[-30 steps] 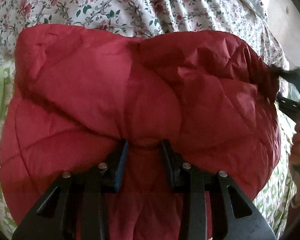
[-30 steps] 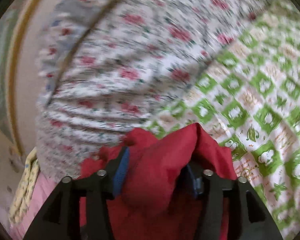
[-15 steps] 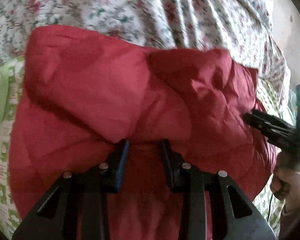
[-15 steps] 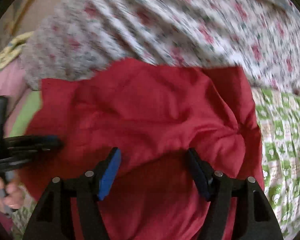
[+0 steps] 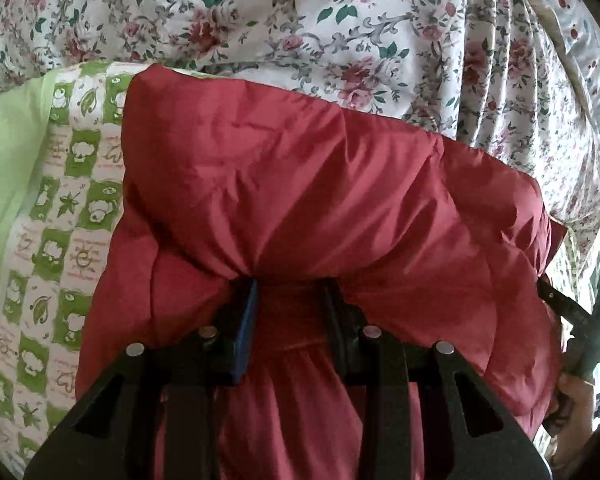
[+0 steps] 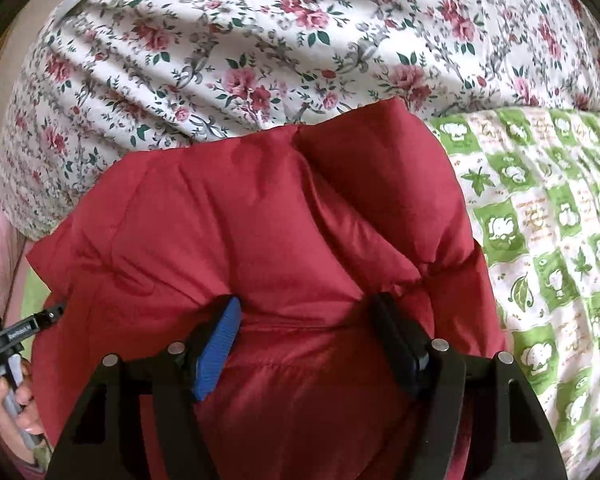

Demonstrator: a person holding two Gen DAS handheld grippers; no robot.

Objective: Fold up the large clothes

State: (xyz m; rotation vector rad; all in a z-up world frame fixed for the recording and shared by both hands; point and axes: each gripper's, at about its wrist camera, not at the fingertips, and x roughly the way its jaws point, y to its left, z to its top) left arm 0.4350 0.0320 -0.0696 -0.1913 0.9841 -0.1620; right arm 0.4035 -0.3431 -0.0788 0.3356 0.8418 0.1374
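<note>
Red and puffy, the coat lies in a folded heap on the bed. It covers most of both views. It is quilted, and its cloth is shiny and full of creases.

The left claw has a bunch of the coat between its two fingers. The cloth gathers into tight folds right where the fingers meet it, so the claw is pinching the coat. One finger has a blue pad on its inner side.

The right claw is spread wider. A thick fold of the coat sits between its fingers and touches both of them. Whether it squeezes the fold or just rests around it cannot be told. It has a blue pad too.

In the left view, the right claw shows at the far right edge, beside the coat. In the right view, the left claw shows at the far left edge, with a hand around its handle.

Under the coat is a sheet with green and white squares. On the squares are small leaves and little animals. Behind the coat is a big blanket with pink roses and green leaves on white. The blanket is bunched up, and the coat's far edge touches it.
</note>
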